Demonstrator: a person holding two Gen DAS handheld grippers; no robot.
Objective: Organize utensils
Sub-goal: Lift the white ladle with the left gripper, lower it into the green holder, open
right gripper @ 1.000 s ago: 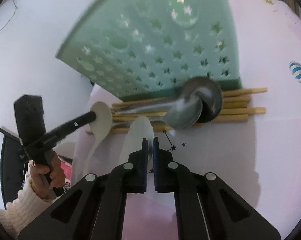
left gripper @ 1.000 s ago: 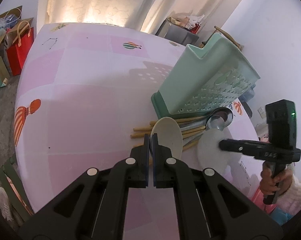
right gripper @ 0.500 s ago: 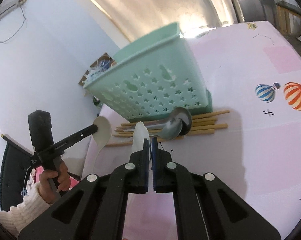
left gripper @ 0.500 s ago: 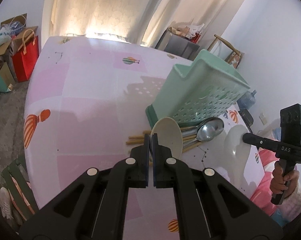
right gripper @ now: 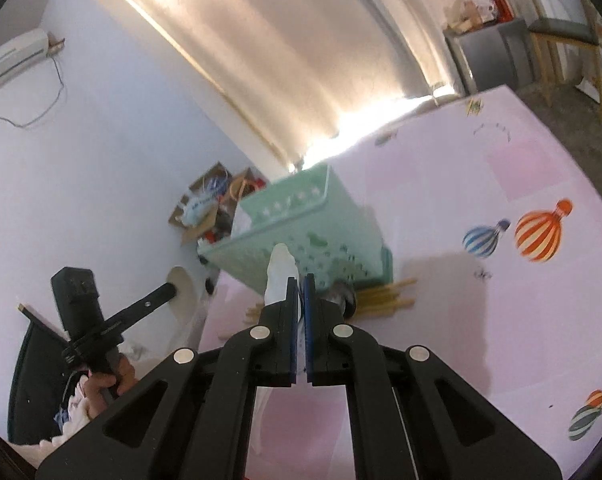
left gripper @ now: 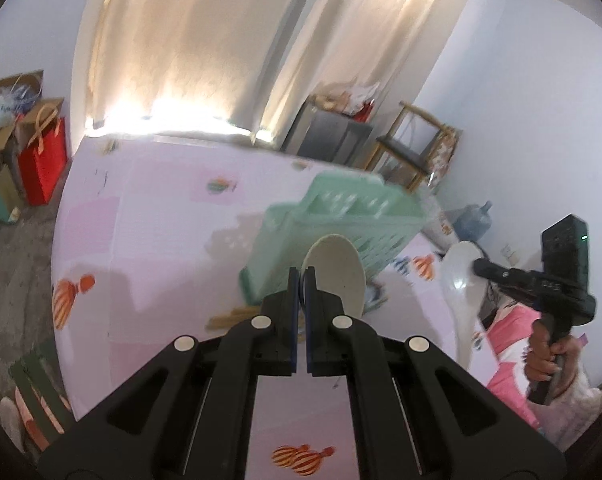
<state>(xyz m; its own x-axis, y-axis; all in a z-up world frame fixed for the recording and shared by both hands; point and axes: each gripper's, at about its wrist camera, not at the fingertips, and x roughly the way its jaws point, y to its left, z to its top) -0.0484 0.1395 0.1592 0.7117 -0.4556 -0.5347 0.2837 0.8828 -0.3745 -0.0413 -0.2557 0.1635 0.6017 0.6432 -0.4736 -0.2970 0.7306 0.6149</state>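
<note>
Both spoons now ride clear of the table, lifted since the earlier frame. Left gripper (left gripper: pixel 300 276): fingers clamped on cream spoon (left gripper: pixel 335 270), bowl standing up just beyond the tips. Right gripper (right gripper: pixel 300 284): fingers clamped on white spoon (right gripper: pixel 280 276), glossy, translucent. Green basket (right gripper: pixel 301 236), star-perforated, lies ahead of both sets of fingertips, chopsticks (right gripper: pixel 385 298) at its foot. Advice: carry level over the rim, tip handles down, release one at a time.

pale curtains (left gripper: pixel 229 40), a red bag (left gripper: pixel 45 160), a wooden chair (left gripper: pixel 417 148), a water jug (left gripper: pixel 475 220).
</note>
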